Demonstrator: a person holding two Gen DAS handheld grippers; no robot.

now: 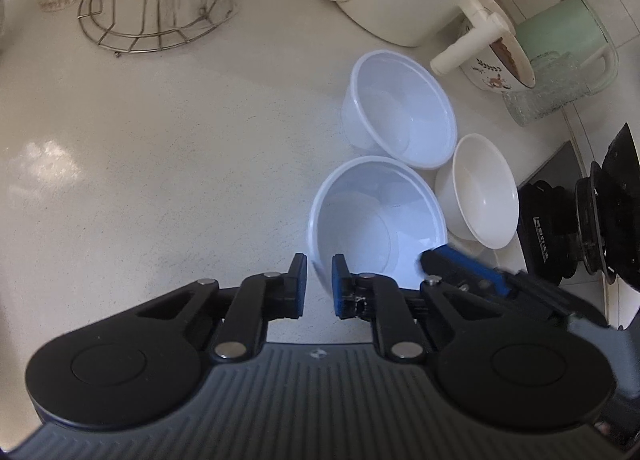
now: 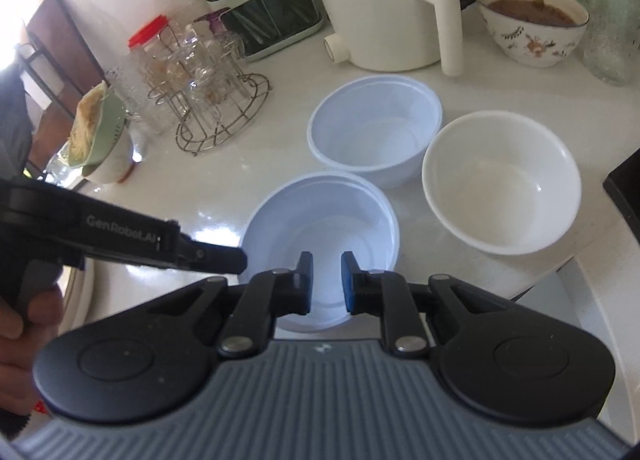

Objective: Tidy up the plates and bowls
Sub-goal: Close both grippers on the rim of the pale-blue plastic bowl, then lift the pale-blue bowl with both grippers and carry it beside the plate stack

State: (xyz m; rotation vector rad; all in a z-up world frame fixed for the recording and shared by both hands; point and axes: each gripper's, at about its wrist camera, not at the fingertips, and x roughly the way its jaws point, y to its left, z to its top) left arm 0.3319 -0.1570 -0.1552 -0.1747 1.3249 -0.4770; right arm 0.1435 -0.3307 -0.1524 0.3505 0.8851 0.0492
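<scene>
the left gripper (image 1: 319, 286), its fingers clamped on the near rim of a translucent bluish plastic bowl (image 1: 376, 220), shares that bowl with the right gripper (image 2: 326, 282), pinched on the opposite rim. the bowl sits on a pale speckled stone countertop (image 1: 160, 148), just beside a second translucent plastic bowl (image 1: 404, 108) and a smaller white ceramic bowl (image 1: 484, 192).
</scene>
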